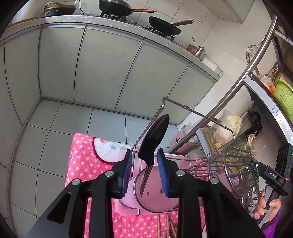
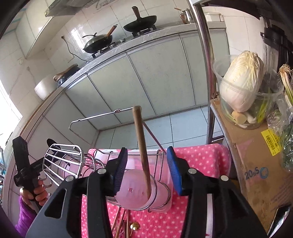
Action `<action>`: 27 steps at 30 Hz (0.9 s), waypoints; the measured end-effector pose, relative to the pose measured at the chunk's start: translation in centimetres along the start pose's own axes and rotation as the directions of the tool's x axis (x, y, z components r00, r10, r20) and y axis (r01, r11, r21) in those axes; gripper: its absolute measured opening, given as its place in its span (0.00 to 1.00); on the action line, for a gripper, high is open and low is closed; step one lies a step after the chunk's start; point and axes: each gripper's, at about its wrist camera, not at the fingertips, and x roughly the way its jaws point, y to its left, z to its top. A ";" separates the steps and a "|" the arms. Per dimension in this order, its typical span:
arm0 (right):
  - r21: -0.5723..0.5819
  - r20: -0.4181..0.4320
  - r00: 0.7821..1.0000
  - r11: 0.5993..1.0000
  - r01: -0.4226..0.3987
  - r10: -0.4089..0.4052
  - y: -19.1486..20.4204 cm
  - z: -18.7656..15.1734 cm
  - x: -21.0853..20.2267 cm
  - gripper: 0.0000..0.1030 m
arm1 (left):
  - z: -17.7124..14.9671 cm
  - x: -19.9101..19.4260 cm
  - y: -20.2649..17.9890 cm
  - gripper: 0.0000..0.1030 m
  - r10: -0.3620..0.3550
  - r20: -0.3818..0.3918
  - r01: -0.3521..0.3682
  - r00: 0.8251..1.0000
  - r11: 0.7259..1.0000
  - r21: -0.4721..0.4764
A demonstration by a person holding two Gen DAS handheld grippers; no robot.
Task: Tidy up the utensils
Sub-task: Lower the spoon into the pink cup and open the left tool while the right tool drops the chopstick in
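Left wrist: left gripper [image 1: 145,172] jaws apart, pads clear of the black spoon [image 1: 153,141] standing in a clear cup [image 1: 155,194] — its handle tip blurs behind the cup wall.
Right wrist: right gripper [image 2: 146,169] released too; wooden stick [image 2: 142,146] leans in another cup [image 2: 144,190], lower end hard to make out. Both grippers pitch downward over the rack [image 2: 62,161].

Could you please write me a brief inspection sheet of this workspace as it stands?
Surface: pink dotted cloth under wire rack.
Job's things: black spoon and wooden stick each stand in a clear cup.
Clutter: chopsticks lying loose on the cloth.
Grippers: left gripper and right gripper open, pads clear of the utensils.
Cables: black cord near the stove.
Surroundings: woks, cabbage, cardboard box.
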 end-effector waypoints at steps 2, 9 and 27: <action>-0.010 0.007 1.000 1.000 0.010 -0.009 0.1 -0.2 -0.5 0.45 | 0.1 -0.5 0.2 0.28 -0.007 0.011 0.007 1.000 1.000 -0.006; -0.017 0.048 0.999 1.000 0.021 -0.020 0.3 -2.0 -3.3 0.46 | -0.1 -3.7 0.0 0.32 -0.005 0.055 0.005 0.998 1.000 0.012; -0.037 0.007 1.000 0.999 0.015 -0.014 2.3 -13.4 -6.4 0.47 | -9.8 -9.3 0.6 0.32 0.038 0.001 -0.038 0.999 0.997 0.070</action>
